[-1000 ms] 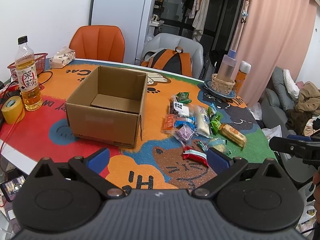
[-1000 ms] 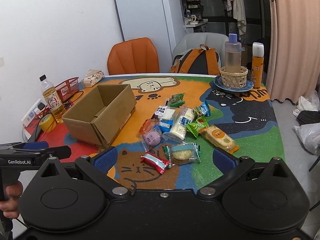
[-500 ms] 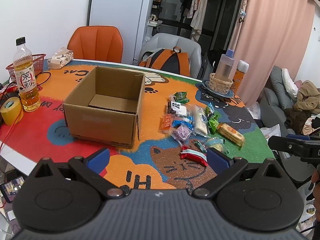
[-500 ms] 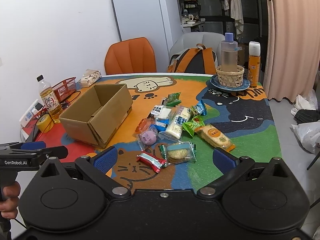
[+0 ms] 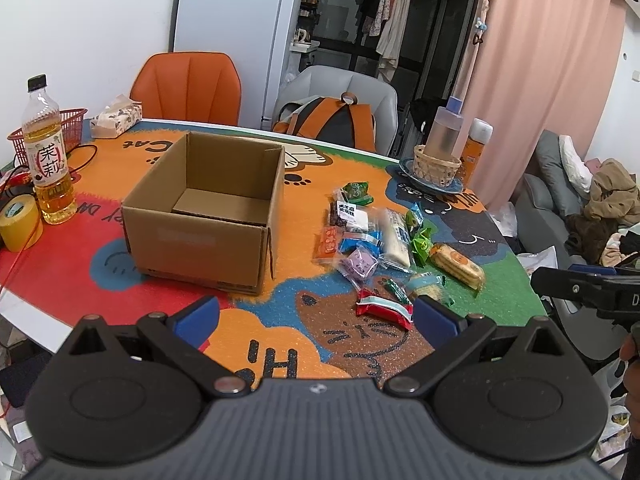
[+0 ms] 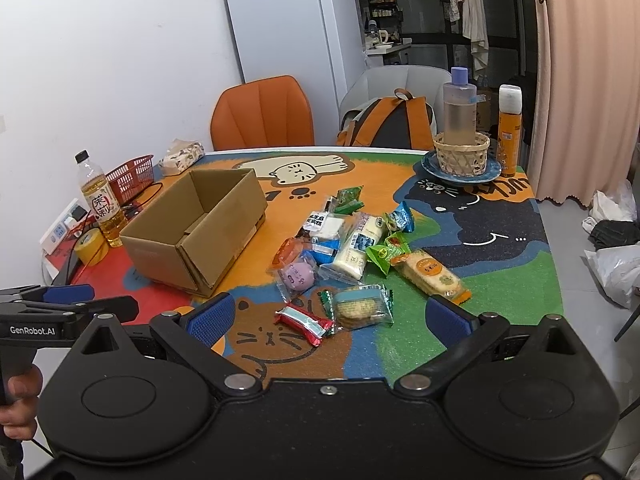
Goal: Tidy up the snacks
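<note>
left gripper [image 5: 316,314] and right gripper [image 6: 326,316] spread wide, holding nothing; wrapped snacks [image 6: 352,248] heaped right of open brown cardboard box [image 5: 204,216].

The near wall of the cardboard box [image 5: 200,240] hides most of its floor in the left wrist view. The print on the snack packets [image 6: 352,248] is too small to read. The near edge of the table [image 6: 400,344] is covered by the right gripper's body. The red basket [image 5: 60,128] stands partly behind the tea bottle [image 5: 48,160]. The person's hand [image 6: 16,404] is cut off at the left edge.
</note>
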Demonstrator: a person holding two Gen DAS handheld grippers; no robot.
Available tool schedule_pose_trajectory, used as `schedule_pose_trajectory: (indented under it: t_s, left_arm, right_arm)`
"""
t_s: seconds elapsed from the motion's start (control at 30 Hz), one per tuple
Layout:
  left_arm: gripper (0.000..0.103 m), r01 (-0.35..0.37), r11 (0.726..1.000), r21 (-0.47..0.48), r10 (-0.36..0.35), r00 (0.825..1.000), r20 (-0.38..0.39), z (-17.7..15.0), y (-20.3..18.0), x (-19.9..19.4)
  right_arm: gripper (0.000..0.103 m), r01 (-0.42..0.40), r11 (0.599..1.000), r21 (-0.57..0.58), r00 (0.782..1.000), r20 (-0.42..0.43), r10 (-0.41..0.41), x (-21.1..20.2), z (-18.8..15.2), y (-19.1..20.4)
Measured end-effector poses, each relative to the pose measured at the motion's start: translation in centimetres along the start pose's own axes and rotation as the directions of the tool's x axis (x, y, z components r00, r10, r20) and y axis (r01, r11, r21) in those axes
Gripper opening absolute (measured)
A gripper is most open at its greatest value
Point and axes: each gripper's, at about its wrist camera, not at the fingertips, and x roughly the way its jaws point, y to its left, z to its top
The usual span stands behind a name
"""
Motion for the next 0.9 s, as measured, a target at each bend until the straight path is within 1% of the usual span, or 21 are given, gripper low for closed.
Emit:
schedule_pose_trajectory:
  t_s: [0.4,0.5,0.7,0.9]
  left_arm:
    - [0.102,0.013,1.0,-0.003,-0.013,1.0,-0.002,-0.4,-0.3,0.7]
    - [0.102,0.006,1.0,-0.007,-0.006,1.0,-0.007,-0.6,-0.4,1.4]
    - [0.102,-0.013,0.999,-0.033,0.012,1.0,-0.018,-1.0,0.1,3.2]
    - [0.102,0.002,0.999,-0.047,-0.003,1.0,-0.017,-1.4,0.2,4.8]
  right_arm:
    - [0.103,0.036,0.999,0.027,0.998,0.04,-0.038,0.3,-0.3,-0.9]
    - [0.103,0.039,0.998,0.053,0.998,0.037,-0.041,0.8,-0.4,-1.5]
    - [0.103,0.07,0.995,0.066,0.997,0.04,-0.073,1.9,-1.2,-2.7]
    - [0.103,0.092,0.99,0.108,0.994,0.047,-0.097,3.4,-1.9,-4.3]
